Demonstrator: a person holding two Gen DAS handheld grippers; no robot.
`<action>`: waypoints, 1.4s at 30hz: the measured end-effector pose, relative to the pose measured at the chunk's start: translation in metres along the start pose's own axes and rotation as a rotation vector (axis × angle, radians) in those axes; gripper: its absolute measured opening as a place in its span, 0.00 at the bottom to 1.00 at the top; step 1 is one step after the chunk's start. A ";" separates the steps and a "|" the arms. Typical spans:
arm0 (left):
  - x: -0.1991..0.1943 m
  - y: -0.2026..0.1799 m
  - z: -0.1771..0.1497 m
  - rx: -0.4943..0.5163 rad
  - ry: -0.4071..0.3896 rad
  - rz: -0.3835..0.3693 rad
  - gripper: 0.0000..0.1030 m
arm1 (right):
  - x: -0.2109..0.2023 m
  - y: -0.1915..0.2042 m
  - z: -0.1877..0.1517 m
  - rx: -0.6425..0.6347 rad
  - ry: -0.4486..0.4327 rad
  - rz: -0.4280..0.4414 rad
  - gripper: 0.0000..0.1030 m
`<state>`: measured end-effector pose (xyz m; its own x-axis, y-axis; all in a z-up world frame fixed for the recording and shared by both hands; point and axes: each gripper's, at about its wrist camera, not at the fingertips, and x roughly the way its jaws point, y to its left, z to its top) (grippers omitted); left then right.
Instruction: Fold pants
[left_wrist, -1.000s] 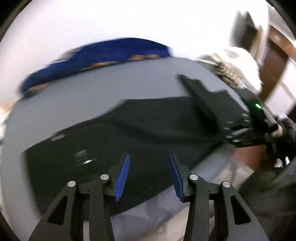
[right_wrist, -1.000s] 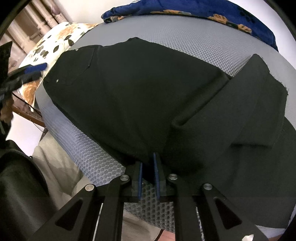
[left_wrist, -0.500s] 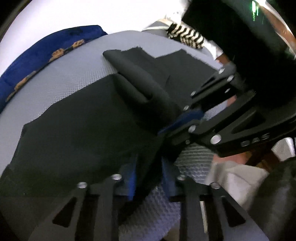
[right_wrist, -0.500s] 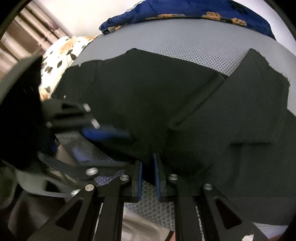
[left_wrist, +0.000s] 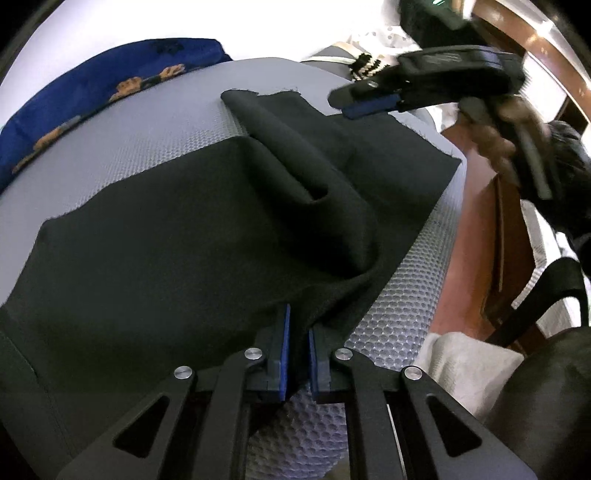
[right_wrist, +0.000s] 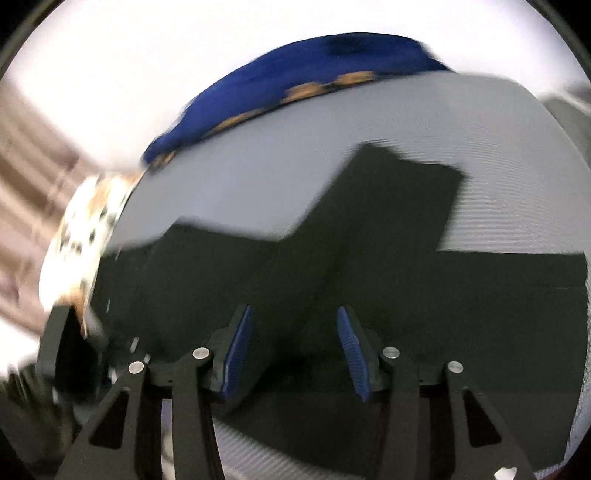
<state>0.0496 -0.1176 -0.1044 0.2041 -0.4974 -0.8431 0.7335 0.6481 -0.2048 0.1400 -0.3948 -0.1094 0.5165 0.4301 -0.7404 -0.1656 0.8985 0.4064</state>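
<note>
Your left gripper (left_wrist: 298, 345) pinches the near edge of the black pants (left_wrist: 177, 236) at six o'clock on the grey mat (left_wrist: 155, 122). Your right gripper (right_wrist: 293, 343) has just been opening, empty (badly blurred); hauling one-handed could bunch that central ridge.

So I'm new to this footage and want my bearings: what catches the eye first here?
The black pants dominate, spread over a grey mesh surface with a raised fold running up the middle. At the near edge the left gripper is shut on a pinch of the fabric. The right gripper hangs open above the pants with nothing between its jaws, which have just been opening, and a blue patterned cloth lies at the far edge.
</note>
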 end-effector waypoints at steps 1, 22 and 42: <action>0.000 0.001 0.000 -0.017 0.001 -0.006 0.09 | 0.003 -0.010 0.007 0.028 -0.010 -0.013 0.42; 0.009 0.017 -0.001 -0.119 0.029 -0.063 0.09 | 0.082 -0.073 0.098 0.231 -0.039 0.120 0.34; 0.005 0.025 -0.005 -0.151 0.009 -0.083 0.09 | 0.027 -0.024 0.145 0.189 -0.194 0.173 0.04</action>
<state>0.0655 -0.1008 -0.1161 0.1401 -0.5482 -0.8245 0.6421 0.6842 -0.3458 0.2797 -0.4177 -0.0613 0.6481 0.5338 -0.5432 -0.1153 0.7738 0.6228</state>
